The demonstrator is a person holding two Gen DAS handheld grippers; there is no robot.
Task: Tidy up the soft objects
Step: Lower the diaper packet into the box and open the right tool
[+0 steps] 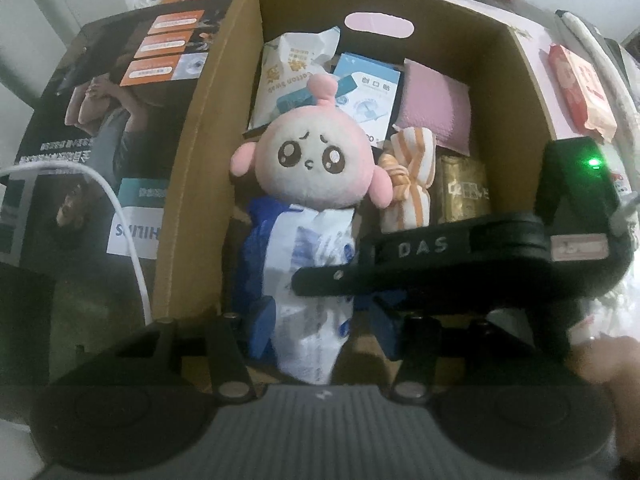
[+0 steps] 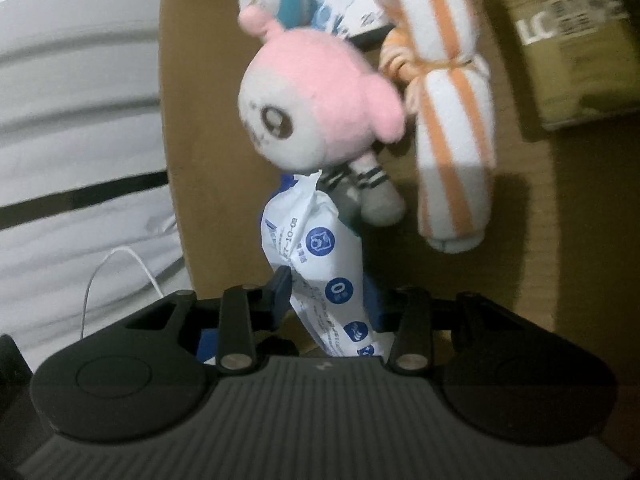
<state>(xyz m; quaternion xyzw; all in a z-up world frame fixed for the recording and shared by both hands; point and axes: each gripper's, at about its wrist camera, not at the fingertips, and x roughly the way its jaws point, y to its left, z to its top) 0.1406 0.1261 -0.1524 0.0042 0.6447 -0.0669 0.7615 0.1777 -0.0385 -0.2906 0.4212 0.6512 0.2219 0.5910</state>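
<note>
left hand-held gripper (image 1: 320, 320): I point it steeply down into the box, its blue pads pinching the white-and-blue soft pack (image 1: 316, 280) from both sides.
right hand-held gripper (image 2: 324, 304): my second grip on the same pack (image 2: 316, 264), jaws narrowed on its lower part; its black body crosses the left wrist view.
pack's place: low inside the cardboard box (image 1: 200, 160), against the near-left wall, its top edge touching the pink plush doll (image 1: 308, 160).
neighbours: striped orange-and-white towel roll (image 1: 408, 176) just beside the doll, gold packet (image 1: 464, 188) beyond it, pink pouch (image 1: 436, 108) and cotton swab bag (image 1: 292, 76) at the back.
doing it well: I judge 2 grips on 1 limp pack want a level set-down, flat on the box floor.
release: let go only once it rests.
risk: tugging could tip the doll onto the towel.
</note>
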